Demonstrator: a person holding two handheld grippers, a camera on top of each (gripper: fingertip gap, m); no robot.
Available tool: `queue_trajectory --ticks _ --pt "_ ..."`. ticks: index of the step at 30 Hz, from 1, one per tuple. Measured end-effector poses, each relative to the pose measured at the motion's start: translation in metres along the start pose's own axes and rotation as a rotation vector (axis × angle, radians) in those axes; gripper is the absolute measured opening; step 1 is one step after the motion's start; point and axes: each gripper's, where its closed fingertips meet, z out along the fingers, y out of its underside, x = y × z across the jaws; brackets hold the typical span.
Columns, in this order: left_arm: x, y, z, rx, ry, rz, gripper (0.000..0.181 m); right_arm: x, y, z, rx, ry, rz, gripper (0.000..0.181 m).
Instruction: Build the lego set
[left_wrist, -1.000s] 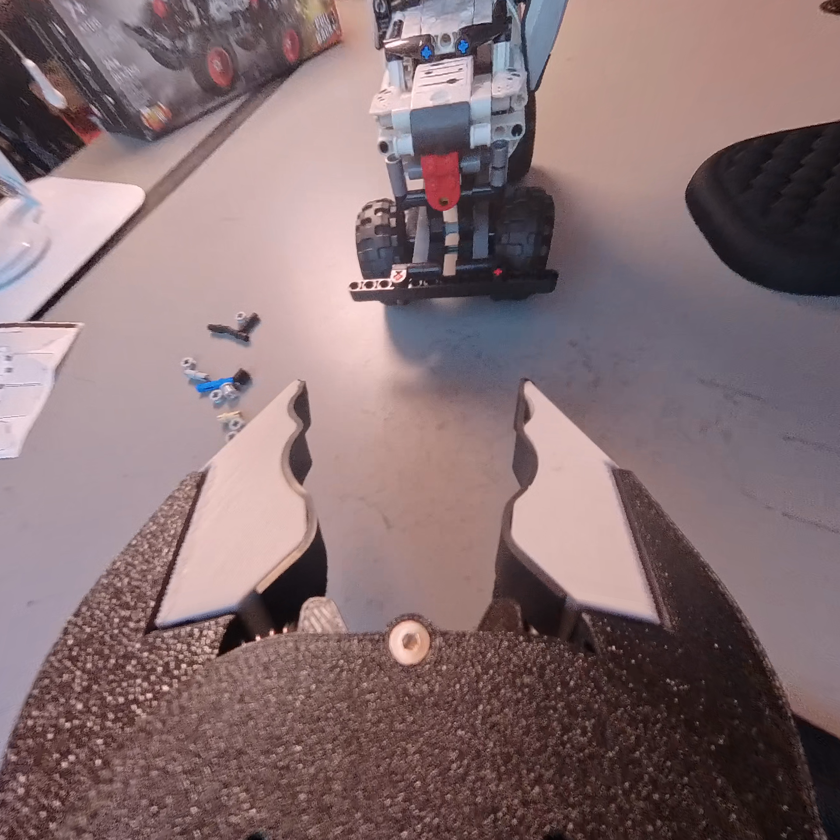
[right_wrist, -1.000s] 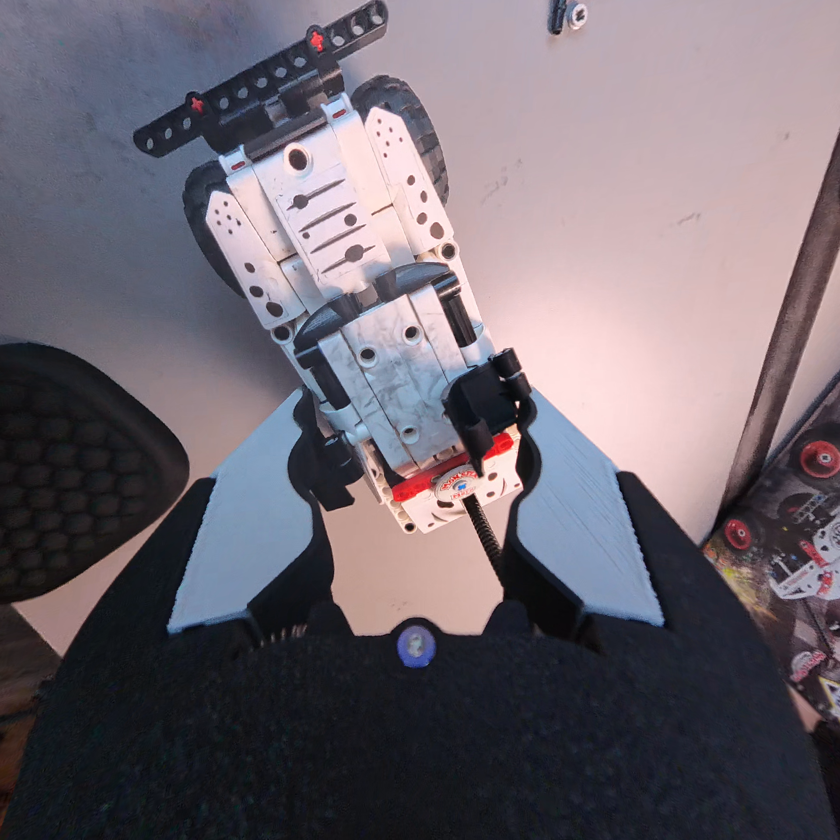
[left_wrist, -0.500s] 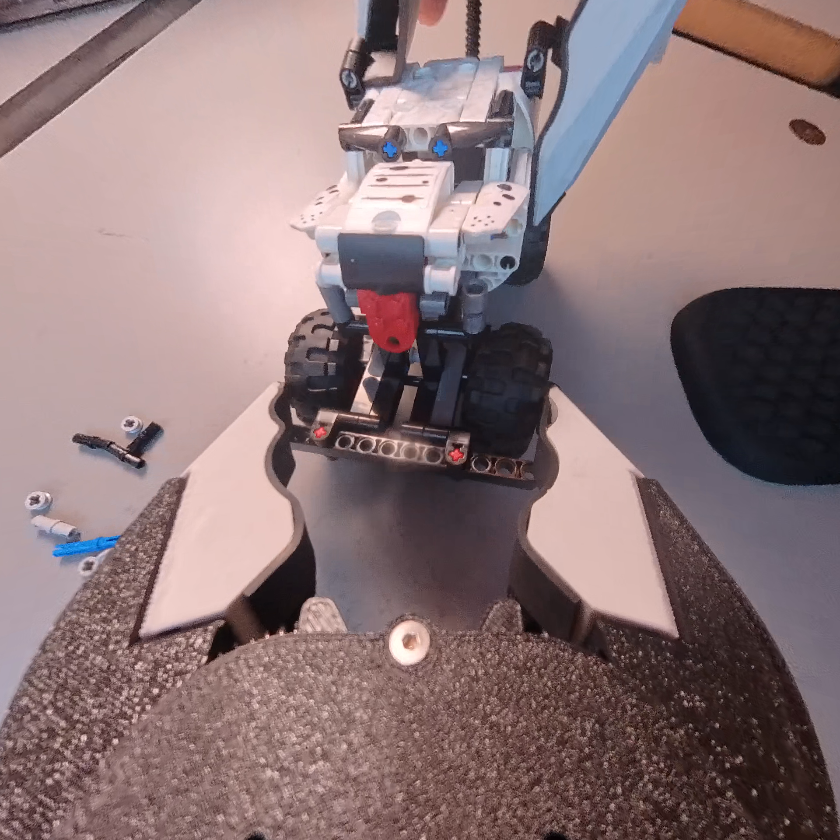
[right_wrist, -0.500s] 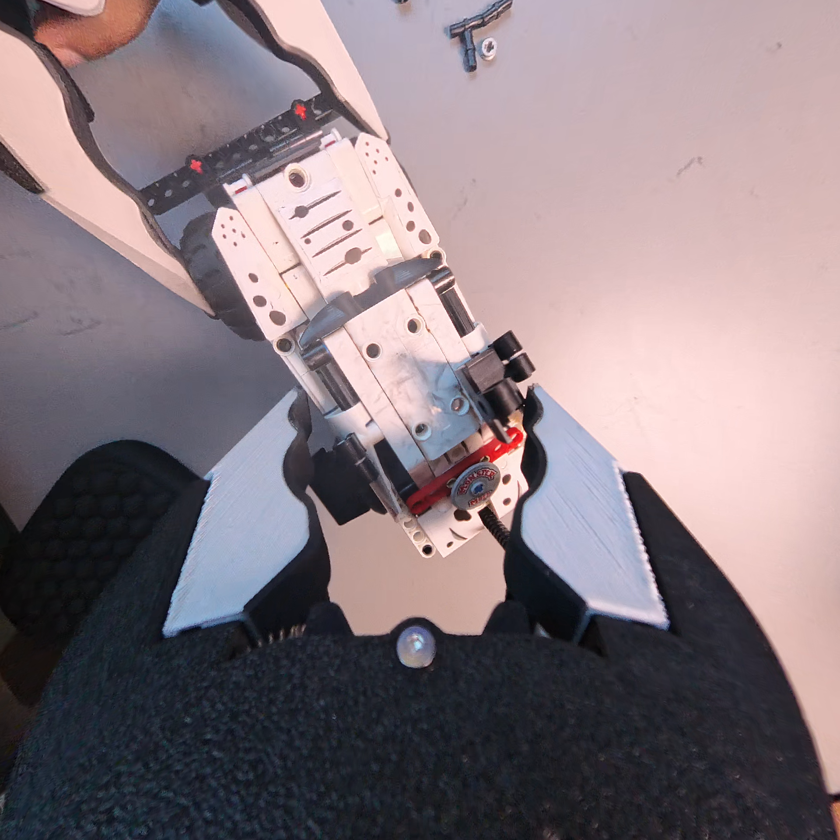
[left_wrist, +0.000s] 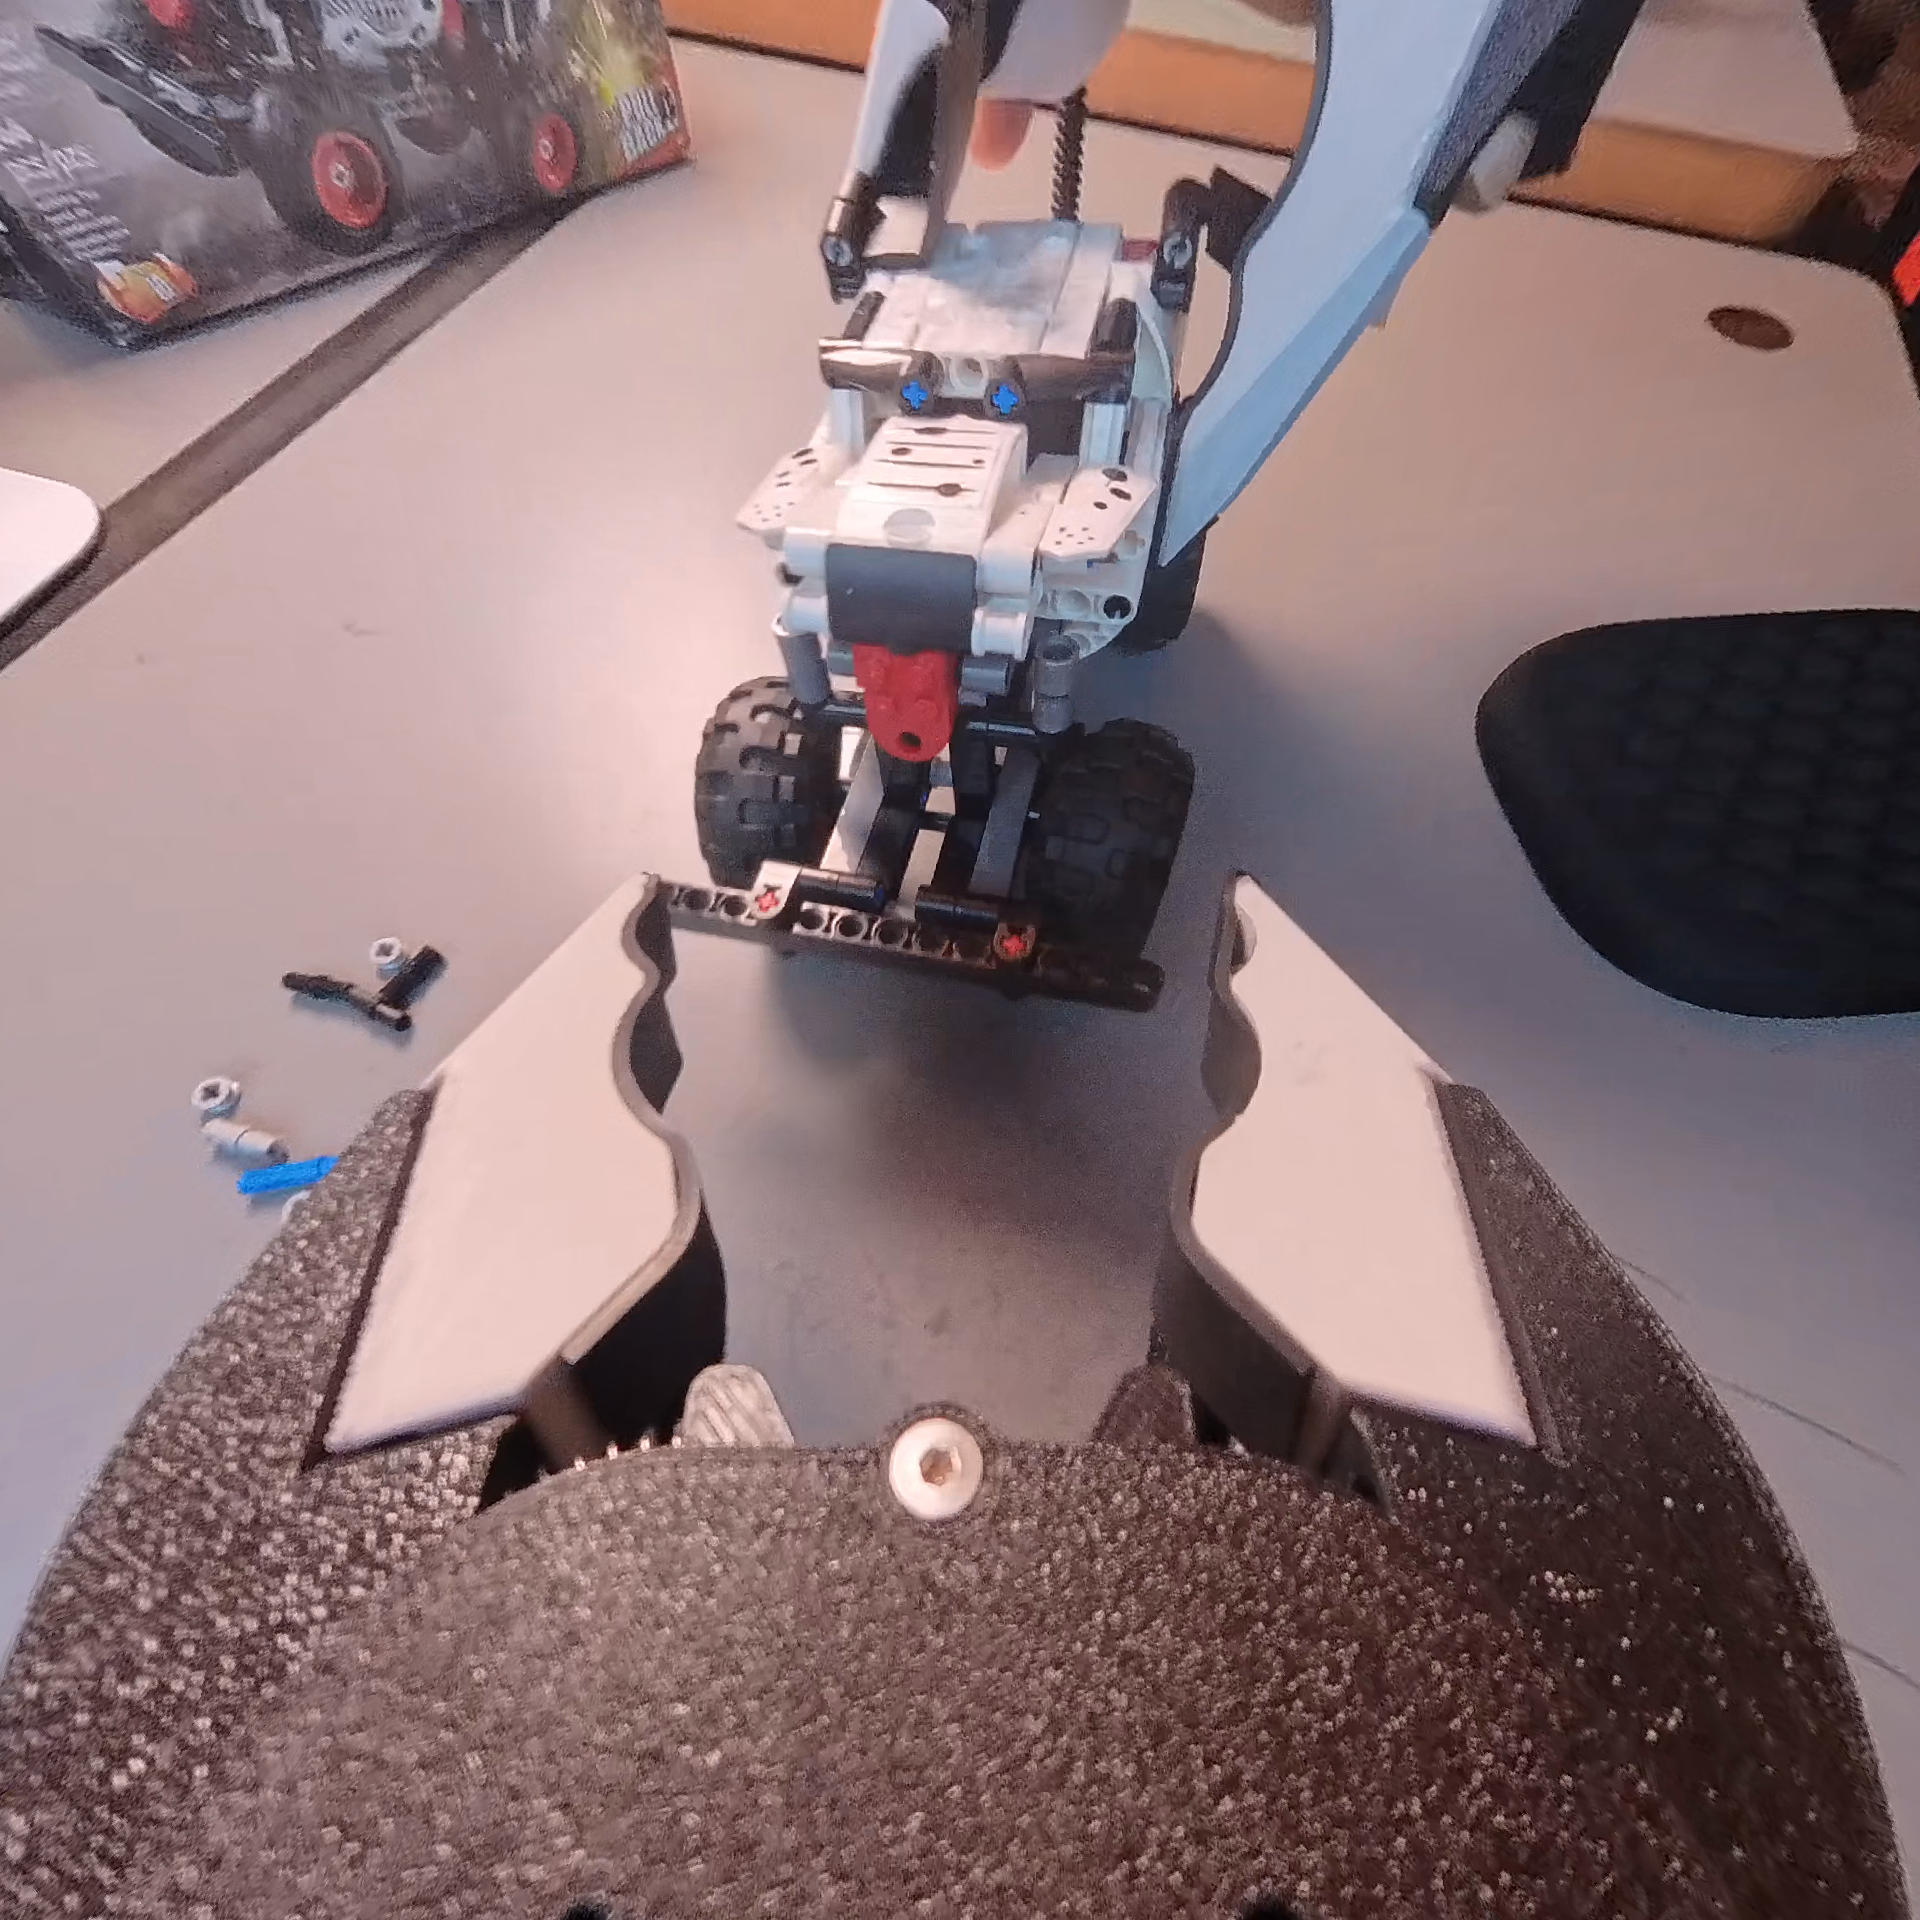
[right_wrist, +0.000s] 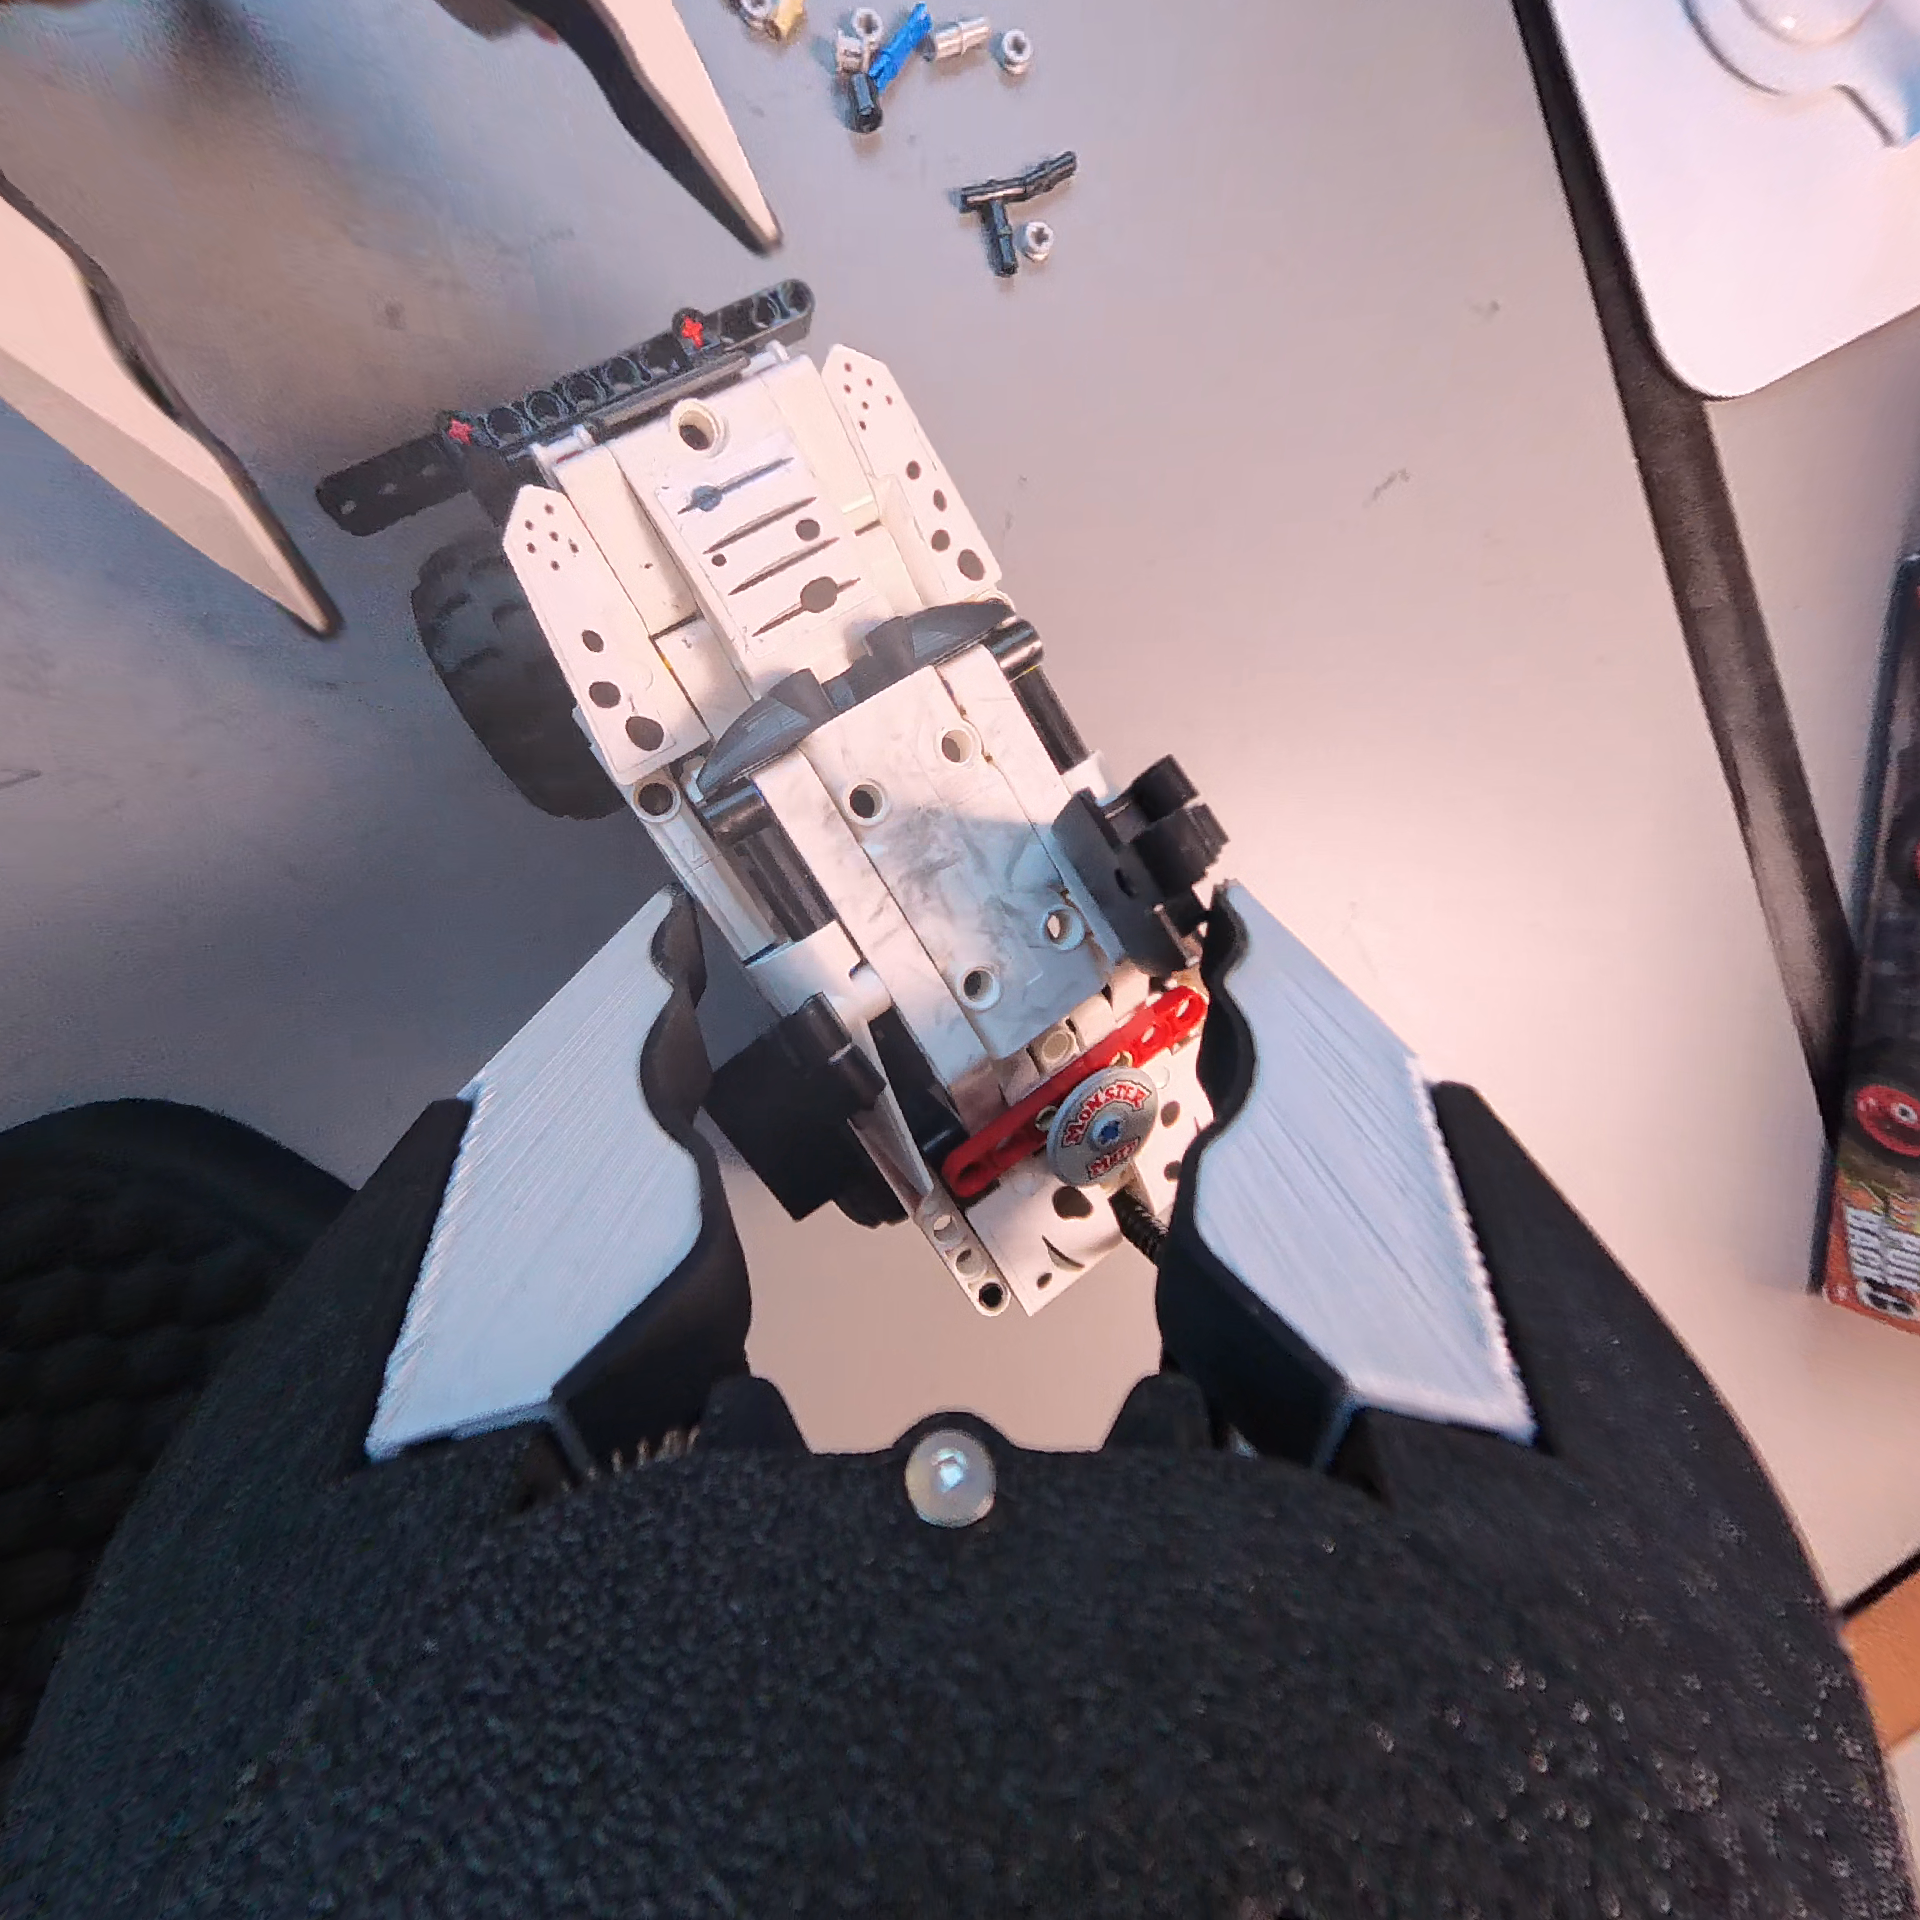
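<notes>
Right wrist view: lego truck's (right_wrist: 831, 790) rear between right claw's (right_wrist: 951, 935) fingers.

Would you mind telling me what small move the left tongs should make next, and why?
Probably ease forward and close on the black front bumper: the left tongs are open just short of it, while the right tongs already grip the truck's rear.

grey table (left_wrist: 436, 582) with lego on it
the white truck model (left_wrist: 961, 582) stands on its black tyres mid-table; loose small pieces (left_wrist: 358, 982) (black, grey, one blue) lie scattered beside it, the set's box (left_wrist: 312, 135) at the far edge, a black textured pad (left_wrist: 1714, 810) opposite
</notes>
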Motion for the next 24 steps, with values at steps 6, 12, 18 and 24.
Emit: queue_trajectory --ticks 6,12,18,24 --pt "-0.009 0.017 -0.025 0.033 -0.04 -0.048 0.09 -0.002 0.005 -0.01 0.039 0.056 0.022 0.095" --pt "-0.005 -0.003 -0.044 0.138 -0.137 -0.008 0.09 0.031 0.028 -0.024 -0.058 0.084 0.127 0.054" --pt "0.02 -0.007 -0.054 0.174 -0.21 0.054 0.089 0.034 0.023 -0.032 -0.032 0.077 0.01 0.071" --pt "0.052 -0.006 -0.07 0.218 -0.255 0.11 0.087 0.037 0.002 -0.043 -0.101 0.109 -0.259 0.108"
